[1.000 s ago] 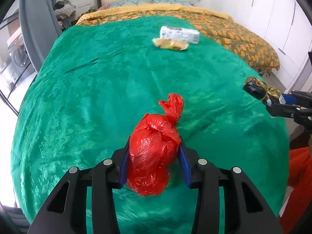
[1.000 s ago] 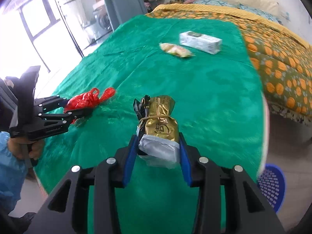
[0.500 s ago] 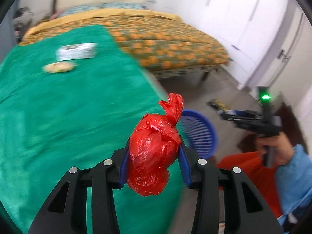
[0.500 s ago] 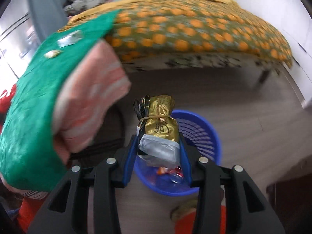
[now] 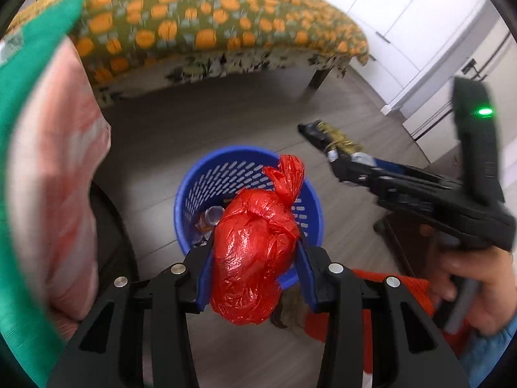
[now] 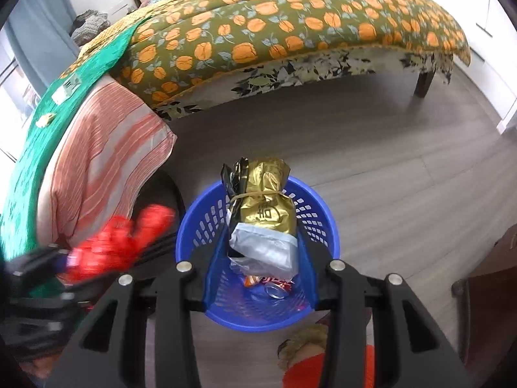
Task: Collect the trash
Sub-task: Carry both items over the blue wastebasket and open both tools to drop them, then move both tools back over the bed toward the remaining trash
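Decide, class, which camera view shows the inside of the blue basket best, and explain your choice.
The right wrist view: it looks down into the blue basket, past the gold packet, showing a can and wrappers at the bottom. In the left wrist view the red bag hides most of the interior; only a little trash shows.

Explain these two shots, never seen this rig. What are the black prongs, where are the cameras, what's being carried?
No robot here: a person holds a two-finger tool in each hand, with a fisheye camera on each looking along its fingers. The black prongs at the bottom are those fingers. In the left wrist view, the left tool is shut on a knotted red bag. In the right wrist view, the right tool is shut on a gold foil packet. Both hang above a blue basket on the floor, which already holds some trash. A bed stands behind.
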`<action>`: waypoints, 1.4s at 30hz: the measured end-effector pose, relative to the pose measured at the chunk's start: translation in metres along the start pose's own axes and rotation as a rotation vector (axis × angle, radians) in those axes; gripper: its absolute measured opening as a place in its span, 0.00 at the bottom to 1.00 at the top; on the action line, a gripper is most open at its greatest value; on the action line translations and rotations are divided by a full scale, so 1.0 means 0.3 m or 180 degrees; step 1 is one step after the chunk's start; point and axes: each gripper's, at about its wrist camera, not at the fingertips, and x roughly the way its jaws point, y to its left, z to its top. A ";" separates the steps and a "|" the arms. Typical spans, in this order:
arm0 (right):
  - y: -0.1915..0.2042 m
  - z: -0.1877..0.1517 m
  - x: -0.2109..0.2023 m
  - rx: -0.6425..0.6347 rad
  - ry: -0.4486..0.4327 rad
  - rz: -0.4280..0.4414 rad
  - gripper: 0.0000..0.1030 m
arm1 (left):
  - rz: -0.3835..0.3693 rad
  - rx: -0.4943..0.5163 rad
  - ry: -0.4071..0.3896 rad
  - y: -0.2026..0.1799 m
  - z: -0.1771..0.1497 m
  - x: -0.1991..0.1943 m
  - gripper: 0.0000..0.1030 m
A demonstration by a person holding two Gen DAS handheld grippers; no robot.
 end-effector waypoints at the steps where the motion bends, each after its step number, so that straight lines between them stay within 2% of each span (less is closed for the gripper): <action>1: -0.007 0.005 0.006 0.0018 0.0006 0.0025 0.41 | -0.0001 -0.0022 0.0023 0.000 0.008 0.041 0.43; 2: -0.014 0.010 0.012 0.0036 0.0014 0.0053 0.45 | -0.0008 -0.0045 0.0033 0.005 0.011 0.071 0.47; 3: -0.023 0.013 0.018 0.0065 0.0029 0.0077 0.55 | -0.0005 -0.0071 0.0042 0.012 0.018 0.093 0.59; 4: -0.032 0.015 0.021 0.0116 0.0036 0.0100 0.76 | 0.0010 -0.0099 0.0056 0.021 0.021 0.111 0.63; 5: -0.045 0.015 0.018 0.0190 0.0018 0.0112 0.79 | 0.0046 -0.0128 0.0055 0.026 0.027 0.134 0.65; 8: -0.058 0.019 -0.009 0.0263 -0.0033 0.0088 0.79 | 0.0088 -0.0099 0.0067 0.026 0.035 0.131 0.66; 10: -0.058 0.024 -0.039 0.0255 -0.0127 0.0021 0.79 | 0.0066 -0.0050 -0.0012 0.014 0.036 0.090 0.70; 15: -0.012 0.038 -0.094 0.0177 -0.0347 -0.0096 0.79 | -0.0037 0.0049 -0.0321 -0.006 0.013 -0.135 0.80; 18: 0.063 0.046 -0.129 0.0026 -0.0550 -0.0198 0.79 | -0.0024 0.0054 -0.0564 0.040 -0.031 -0.307 0.87; 21: 0.161 0.038 -0.140 -0.0170 -0.0705 -0.0216 0.79 | 0.0181 -0.0003 -0.0733 0.143 -0.095 -0.449 0.89; 26: 0.421 0.006 -0.117 -0.0770 -0.0799 -0.0152 0.79 | 0.0828 -0.0240 -0.0864 0.405 -0.218 -0.631 0.90; 31: 0.740 -0.008 -0.153 -0.1172 -0.0877 0.0308 0.79 | 0.1281 -0.0607 -0.0833 0.698 -0.310 -0.742 0.91; 34: 0.947 0.007 -0.121 -0.1418 -0.0785 0.0524 0.80 | 0.1432 -0.0772 -0.0839 0.826 -0.291 -0.783 0.91; 37: 1.132 0.021 -0.042 -0.1646 -0.0637 0.0602 0.81 | 0.1587 -0.0877 -0.0879 0.927 -0.217 -0.808 0.91; 39: 1.233 0.024 0.029 -0.1814 -0.0518 0.0606 0.81 | 0.1614 -0.0935 -0.0908 0.992 -0.142 -0.824 0.92; 42: 1.299 0.014 0.096 -0.1902 -0.0395 0.0533 0.81 | 0.1623 -0.0998 -0.0928 1.050 -0.004 -0.825 0.92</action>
